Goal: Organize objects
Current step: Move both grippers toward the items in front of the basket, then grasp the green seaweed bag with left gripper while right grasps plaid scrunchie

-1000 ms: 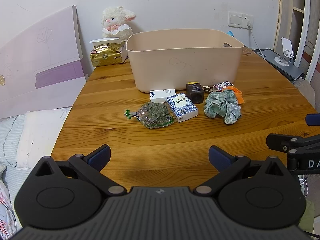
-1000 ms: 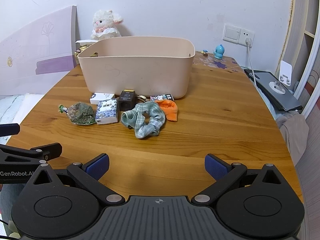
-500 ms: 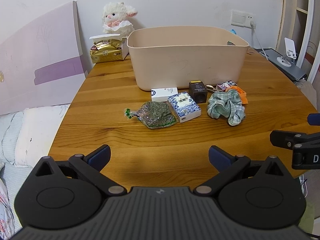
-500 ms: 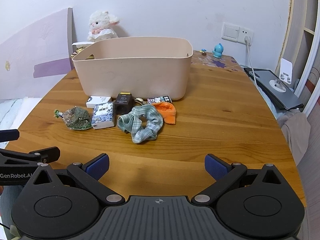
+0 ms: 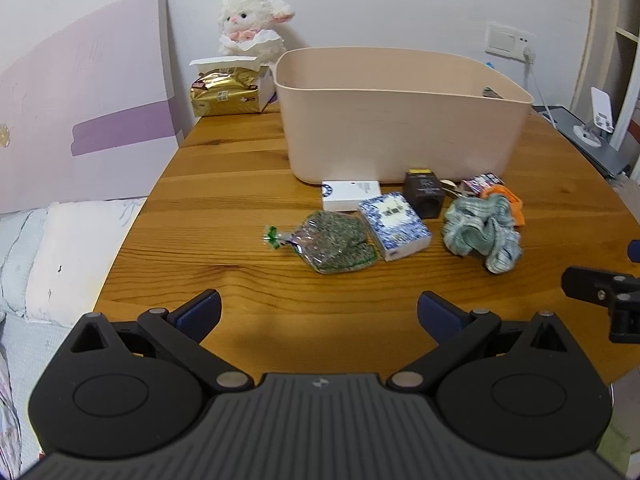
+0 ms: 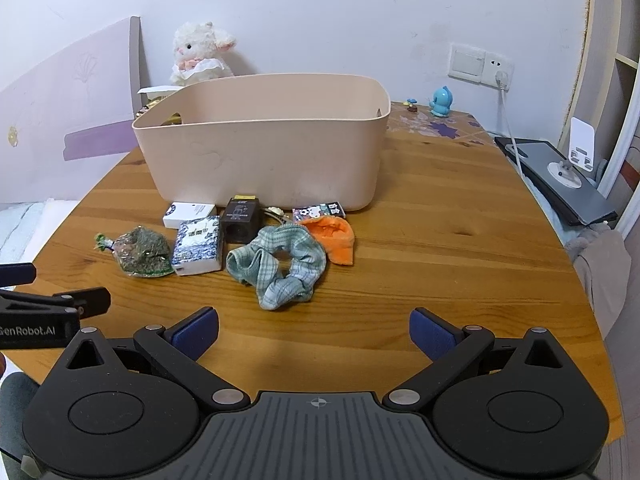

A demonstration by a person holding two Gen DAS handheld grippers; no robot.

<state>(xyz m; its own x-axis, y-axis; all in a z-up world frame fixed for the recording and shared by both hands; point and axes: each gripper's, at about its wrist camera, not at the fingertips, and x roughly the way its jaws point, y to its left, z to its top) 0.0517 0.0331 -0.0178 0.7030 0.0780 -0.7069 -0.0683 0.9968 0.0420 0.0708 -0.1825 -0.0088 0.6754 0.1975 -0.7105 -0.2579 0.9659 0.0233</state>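
Observation:
A beige plastic bin point(image 5: 400, 120) point(image 6: 264, 148) stands on the wooden table. In front of it lie a clear bag of green herbs point(image 5: 332, 242) point(image 6: 140, 254), a blue-patterned box point(image 5: 394, 225) point(image 6: 198, 246), a white box point(image 5: 350, 195) point(image 6: 188, 214), a black box point(image 5: 423, 194) point(image 6: 241, 221), a green plaid scrunchie point(image 5: 482, 238) point(image 6: 276, 266), an orange cloth point(image 5: 506, 200) point(image 6: 334, 238) and a small printed card box point(image 5: 480, 182) point(image 6: 318, 212). My left gripper point(image 5: 318, 314) and right gripper point(image 6: 314, 332) are open and empty, hovering near the table's front edge.
A plush lamb point(image 5: 252, 24) and a gold tissue pack point(image 5: 224, 92) sit at the back left. A blue figurine point(image 6: 440, 102) stands by the wall socket point(image 6: 480, 62). A tablet with a stand point(image 6: 556, 178) lies at the right edge. A bed point(image 5: 48, 260) is on the left.
Both grippers have drifted slightly, so the objects sit a little differently in view. Both stay open. Nothing on the table has moved.

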